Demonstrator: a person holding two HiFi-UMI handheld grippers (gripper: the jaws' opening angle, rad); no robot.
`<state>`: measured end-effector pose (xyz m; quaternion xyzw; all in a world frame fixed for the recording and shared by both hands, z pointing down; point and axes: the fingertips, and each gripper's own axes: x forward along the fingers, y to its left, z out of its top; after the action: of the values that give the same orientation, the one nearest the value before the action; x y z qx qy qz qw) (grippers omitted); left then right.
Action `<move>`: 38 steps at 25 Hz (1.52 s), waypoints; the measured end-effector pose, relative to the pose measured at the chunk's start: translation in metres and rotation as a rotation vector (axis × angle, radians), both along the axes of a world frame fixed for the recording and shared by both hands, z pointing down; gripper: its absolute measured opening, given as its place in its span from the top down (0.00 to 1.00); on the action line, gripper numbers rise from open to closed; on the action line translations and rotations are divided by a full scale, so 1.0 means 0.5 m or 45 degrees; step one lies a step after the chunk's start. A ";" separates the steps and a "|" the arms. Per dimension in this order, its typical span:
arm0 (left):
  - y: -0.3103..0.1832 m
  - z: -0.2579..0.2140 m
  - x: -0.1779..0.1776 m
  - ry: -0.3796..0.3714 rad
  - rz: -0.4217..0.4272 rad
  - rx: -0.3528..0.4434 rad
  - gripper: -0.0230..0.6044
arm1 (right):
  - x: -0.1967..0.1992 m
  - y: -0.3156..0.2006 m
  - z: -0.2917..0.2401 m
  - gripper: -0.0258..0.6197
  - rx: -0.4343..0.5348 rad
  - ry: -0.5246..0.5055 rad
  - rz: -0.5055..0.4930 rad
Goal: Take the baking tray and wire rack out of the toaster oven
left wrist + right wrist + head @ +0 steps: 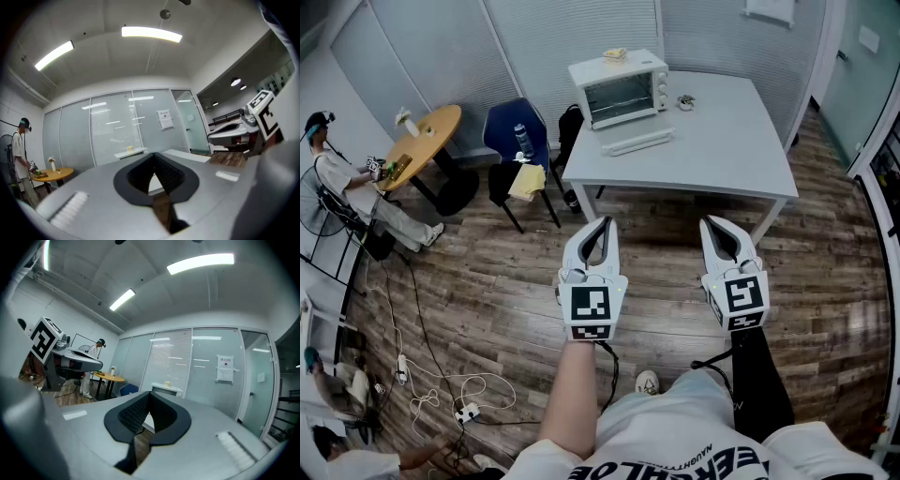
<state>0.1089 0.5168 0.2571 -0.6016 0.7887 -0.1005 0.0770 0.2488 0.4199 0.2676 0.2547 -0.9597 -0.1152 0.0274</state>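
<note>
The white toaster oven [619,89] stands at the 11 o'clock corner of the grey surface [712,155], its door closed. What lies behind the glass cannot be made out. The left gripper [602,222] and right gripper [711,222] hover level over the wood floor [487,281], at 6 o'clock of the surface. Both have their jaws pressed together on nothing.

Table [712,155] upper centre-right of frame. Oven [621,87] on its far left corner, with a small item [615,54] on top. Chair [511,131] left of the table, bottle [524,141] on its seat. Round table [422,141] upper left, with a person [347,187] seated beside it at the left edge. Cables [441,394] on the floor, lower left. Left gripper [601,222] and right gripper [710,222] side by side mid-frame, below the table's near edge and apart from it.
</note>
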 end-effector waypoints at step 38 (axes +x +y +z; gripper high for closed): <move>-0.246 0.039 -0.158 0.070 0.066 0.028 0.72 | -0.159 -0.253 0.066 0.88 -0.041 0.041 0.048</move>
<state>0.0300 0.3936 0.2765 -0.6236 0.7757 -0.0733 0.0643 0.1695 0.2934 0.3005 0.2703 -0.9559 -0.1034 0.0492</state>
